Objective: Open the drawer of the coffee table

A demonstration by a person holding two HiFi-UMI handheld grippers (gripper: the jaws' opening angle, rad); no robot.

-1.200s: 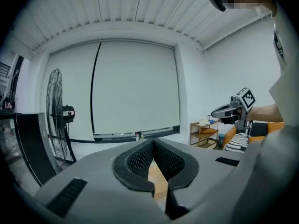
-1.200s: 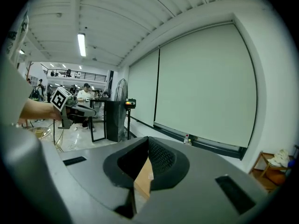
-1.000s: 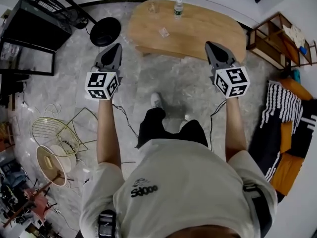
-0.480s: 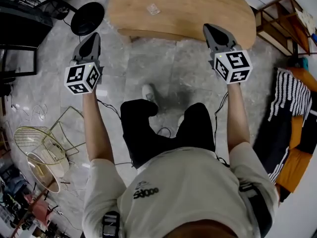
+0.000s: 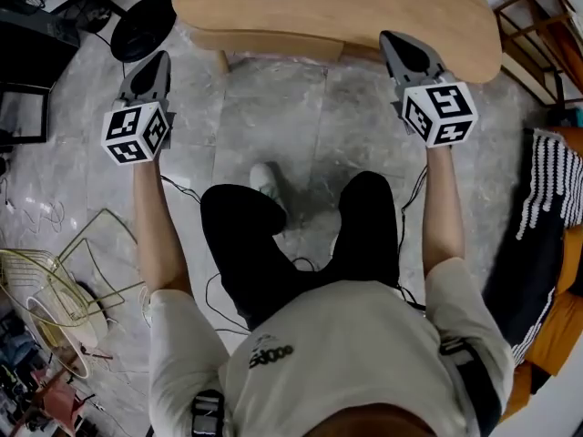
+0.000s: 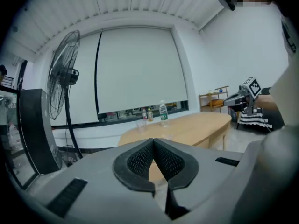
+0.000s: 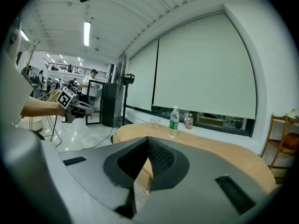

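The oval wooden coffee table [image 5: 364, 12] runs across the top of the head view, with a pale wooden front panel [image 5: 273, 44] under its near edge. My left gripper [image 5: 159, 60] hovers over the floor, left of the table and short of it, jaws shut and empty. My right gripper [image 5: 398, 42] is at the table's near edge toward its right end, also shut on nothing. In the left gripper view the closed gripper [image 6: 154, 142] points at the table [image 6: 201, 127] from about tabletop height. In the right gripper view the shut gripper [image 7: 148, 139] faces the tabletop [image 7: 219, 150].
A water bottle [image 7: 174, 121], a small bottle [image 7: 188, 121] and a glass [image 7: 154, 123] stand on the table's far side. A standing fan [image 6: 63, 76] with a round black base [image 5: 143, 27] is left of the table. A wooden shelf [image 5: 539, 35] and a striped throw [image 5: 551, 194] are at the right; a wire chair [image 5: 41, 285] at the left.
Both grippers have sunk toward the floor and come nearer the table while the person has bent the knees. Both pairs of jaws stay shut.
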